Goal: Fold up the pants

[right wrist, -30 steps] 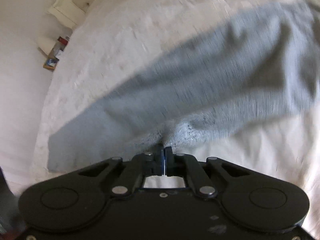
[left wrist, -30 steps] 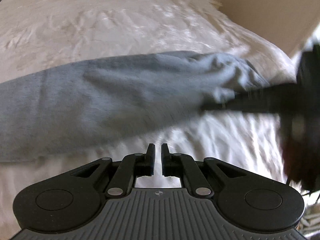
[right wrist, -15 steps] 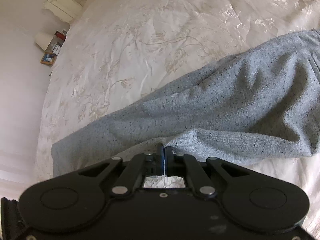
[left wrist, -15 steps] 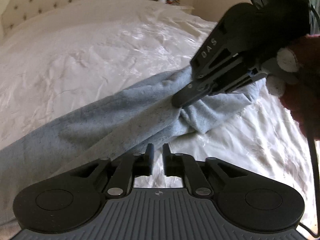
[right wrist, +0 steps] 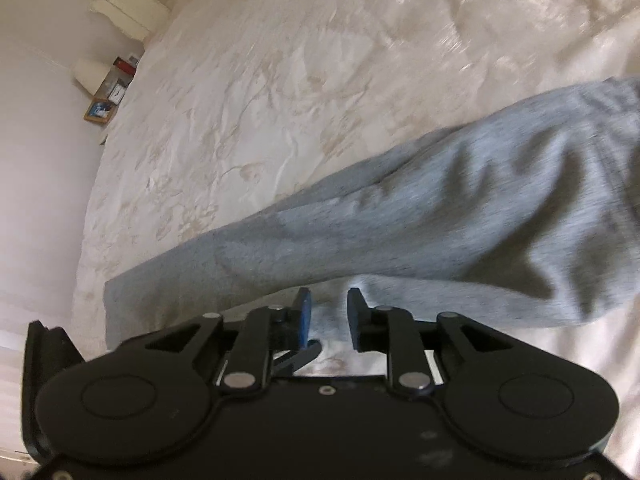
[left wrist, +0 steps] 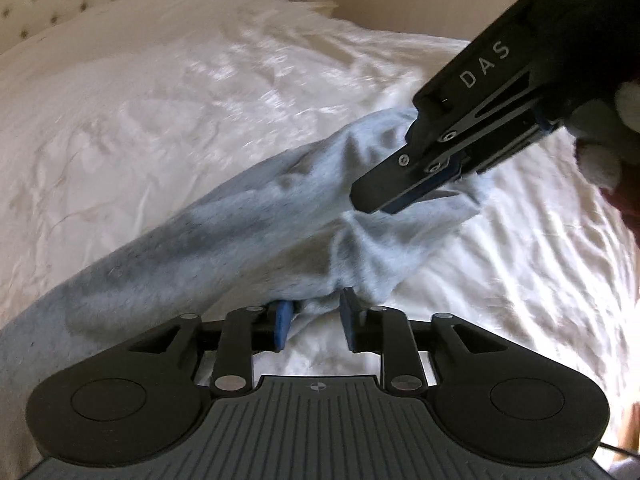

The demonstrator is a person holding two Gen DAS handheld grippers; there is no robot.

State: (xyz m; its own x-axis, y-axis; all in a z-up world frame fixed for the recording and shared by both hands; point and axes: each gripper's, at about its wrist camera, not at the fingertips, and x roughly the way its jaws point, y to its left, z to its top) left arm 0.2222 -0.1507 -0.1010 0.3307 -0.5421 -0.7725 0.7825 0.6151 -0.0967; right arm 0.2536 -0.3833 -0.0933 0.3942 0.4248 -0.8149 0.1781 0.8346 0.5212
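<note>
On the bed (right wrist: pixel 248 92), grey pants (right wrist: pixel 460 216), perhaps half-folded, no containers.

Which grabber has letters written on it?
The right gripper, reaching in from the upper right: DAS is printed on its side. The left gripper has only grey ridges. Both jaws are opening, pants cloth between them.

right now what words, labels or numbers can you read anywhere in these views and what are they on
"DAS": white letters on the black side of the right tool, seen from the left wrist view.
Items on the bedside table: there may be print on them, but they are too small and blurred to read.
Nothing readable on the grey pants or the bedspread.
</note>
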